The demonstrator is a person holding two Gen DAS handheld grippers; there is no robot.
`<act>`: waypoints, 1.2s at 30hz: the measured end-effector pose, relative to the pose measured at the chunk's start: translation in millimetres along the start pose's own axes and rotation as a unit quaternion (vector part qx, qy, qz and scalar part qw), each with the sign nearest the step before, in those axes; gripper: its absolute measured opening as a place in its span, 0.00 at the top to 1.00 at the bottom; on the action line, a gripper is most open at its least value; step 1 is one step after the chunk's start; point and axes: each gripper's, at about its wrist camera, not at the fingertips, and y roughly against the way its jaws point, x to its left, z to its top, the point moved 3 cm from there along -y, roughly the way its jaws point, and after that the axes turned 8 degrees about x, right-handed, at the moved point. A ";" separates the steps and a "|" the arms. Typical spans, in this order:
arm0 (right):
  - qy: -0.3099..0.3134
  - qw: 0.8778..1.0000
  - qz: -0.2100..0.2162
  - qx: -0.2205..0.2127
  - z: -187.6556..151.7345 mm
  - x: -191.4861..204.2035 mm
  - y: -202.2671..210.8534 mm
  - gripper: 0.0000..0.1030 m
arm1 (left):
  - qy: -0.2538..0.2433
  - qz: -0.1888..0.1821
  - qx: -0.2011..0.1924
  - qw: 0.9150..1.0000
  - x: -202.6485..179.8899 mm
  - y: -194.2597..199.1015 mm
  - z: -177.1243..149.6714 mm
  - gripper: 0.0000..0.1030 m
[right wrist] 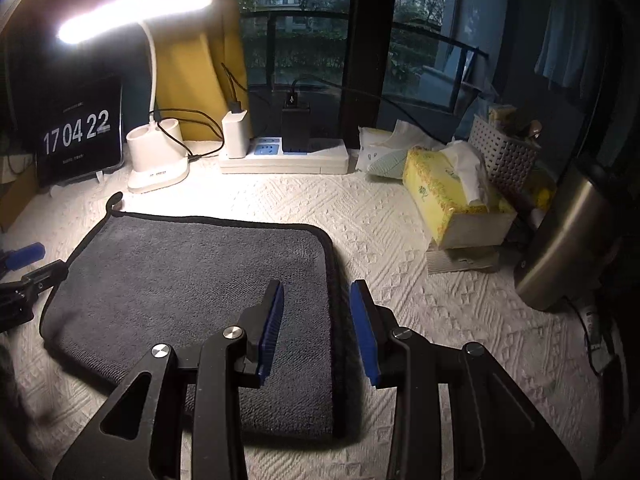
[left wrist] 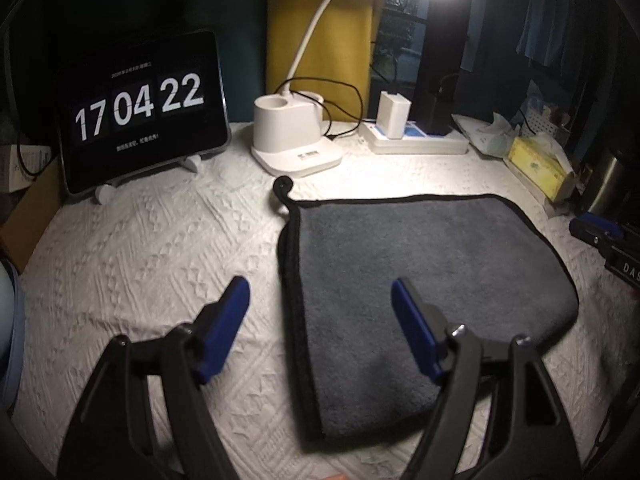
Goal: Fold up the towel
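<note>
Two grippers: left gripper point(left wrist: 320, 292) and right gripper point(right wrist: 316, 296), fingers spread, pinching nothing.
Towel point(left wrist: 420, 264): grey, flat on the quilted desk point(left wrist: 160, 248), straddled at both side edges.
Handling: likely soft, light, floppy; best pinched at black-trimmed corners.
Left view only: hanging loop point(left wrist: 282, 186) clearly.
Right view only: tissue box point(right wrist: 448, 200), steel flask point(right wrist: 560, 240).

Home desk — lamp point(right wrist: 132, 12), tissue box point(right wrist: 452, 200)

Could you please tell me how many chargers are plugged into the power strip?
2: a white charger toward the power strip's left end, and a black charger beside it, mid-strip.
</note>
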 end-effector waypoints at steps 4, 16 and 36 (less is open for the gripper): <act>0.001 1.000 0.005 -0.010 -1.9 1.1 13.4 0.64 | -0.002 0.002 -0.016 1.000 -4.5 14.5 -1.4 0.28; 0.001 0.999 0.019 -0.026 -14.0 7.8 36.3 0.64 | 0.000 -0.007 -0.104 0.995 -20.1 71.5 -22.6 0.28; 0.022 0.997 0.039 -0.063 -45.4 23.0 70.8 0.64 | -0.001 -0.055 -0.134 0.989 -38.9 102.4 -63.6 0.27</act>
